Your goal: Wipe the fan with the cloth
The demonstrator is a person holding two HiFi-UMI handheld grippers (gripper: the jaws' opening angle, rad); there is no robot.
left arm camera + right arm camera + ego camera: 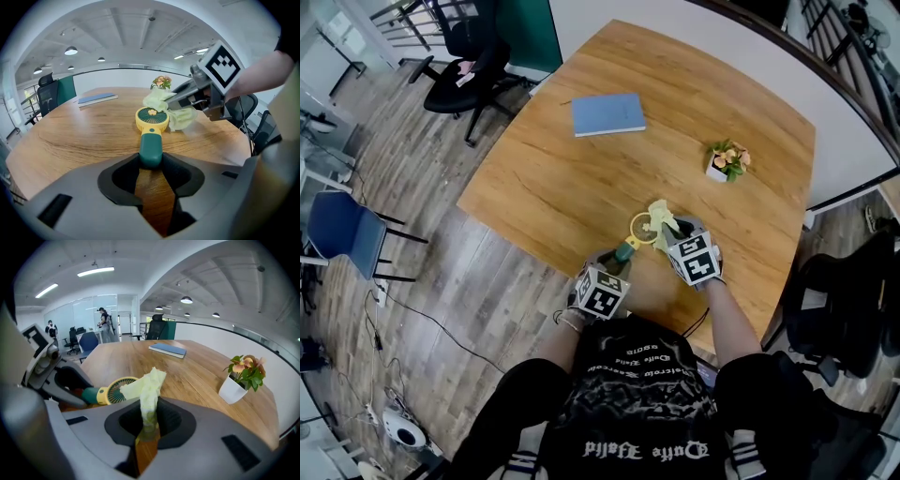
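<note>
The left tool (151,165) is clenched on the green handle of the fan (152,120) at the near edge of the counter (581,178), with the fan's yellow head pointing away. The right tool (146,425) pinches a pale yellow cloth (144,383), whose bunched free end sits against the head's right rim. A book (608,114) and a plant (727,161) stand farther back
</note>
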